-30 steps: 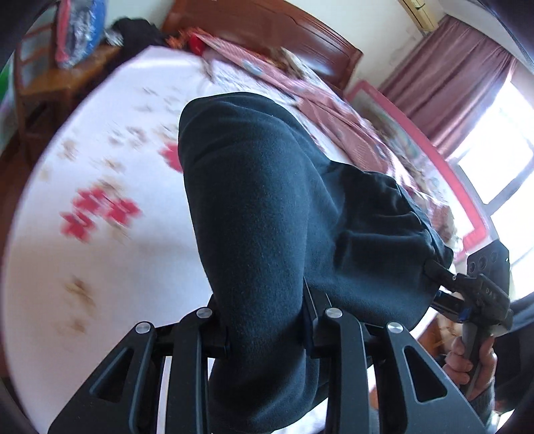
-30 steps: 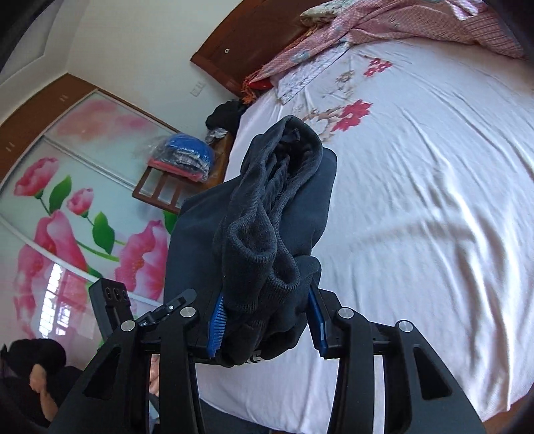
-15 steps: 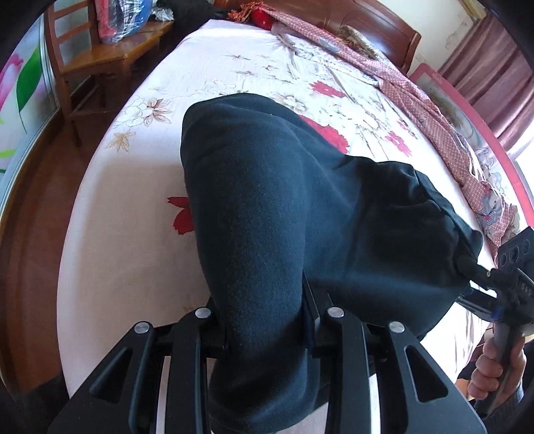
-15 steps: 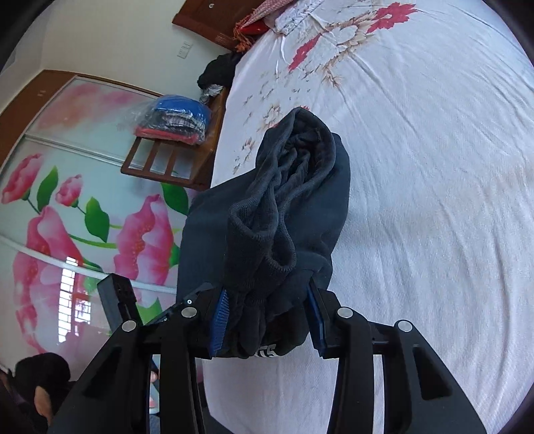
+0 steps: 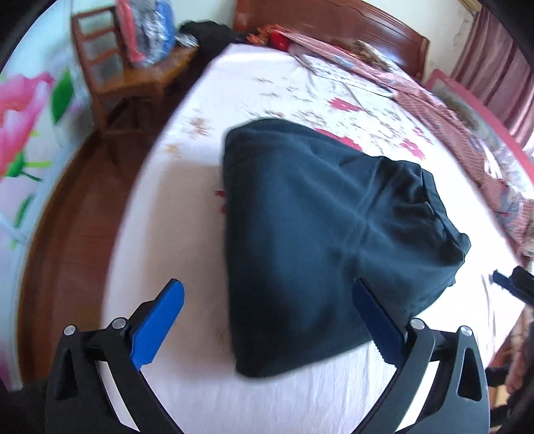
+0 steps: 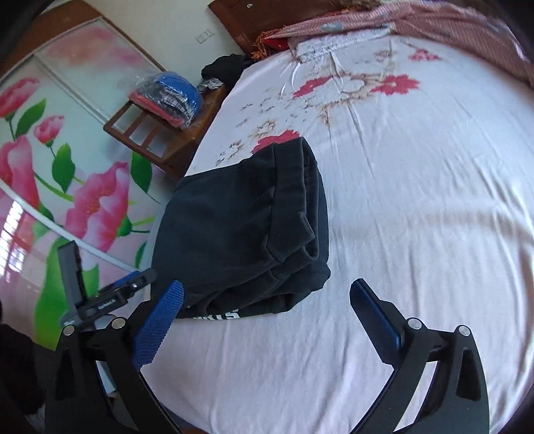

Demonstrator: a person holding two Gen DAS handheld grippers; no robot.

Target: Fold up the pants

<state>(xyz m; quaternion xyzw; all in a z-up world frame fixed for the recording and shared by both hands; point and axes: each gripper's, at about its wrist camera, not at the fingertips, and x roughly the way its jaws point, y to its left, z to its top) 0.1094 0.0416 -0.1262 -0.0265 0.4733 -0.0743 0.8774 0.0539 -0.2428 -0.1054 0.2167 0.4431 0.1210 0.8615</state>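
**Ops:** Floral bedsheet [image 6: 417, 207] fills both my feeds, white with red blossoms, and a wooden chair [image 5: 110, 76] stands at the far left beside the bed, carrying a plastic-wrapped bundle [image 6: 170, 96]. What can't you read?

**Me:** Plenty. My left wrist view is smeared by motion, so the sheet's print and the rumpled pink cover [image 5: 444, 100] by the headboard [image 5: 333, 20] are soft. White lettering on the near hem of the pants [image 6: 247, 230] is cut off by a fold; I can't make out the word. From the left view the right claw [image 5: 514, 287] only pokes in at the right edge.

**Ops:** And the pants themselves?

**Me:** Folded into a dark bundle lying flat on the bed, near its left edge, with the layered edges stacked on the right side of the bundle in my right view.

**Ops:** Claws?

**Me:** Both released, fingers spread wide, nothing between them. The left claw [image 5: 267, 327] sits just near of the bundle, its right blue pad [image 5: 377, 323] overlapping the cloth's edge; I can't tell if it touches. My right claw [image 6: 267, 323] hangs just near of the bundle's near right corner, with the left claw [image 6: 110, 297] visible at its left.
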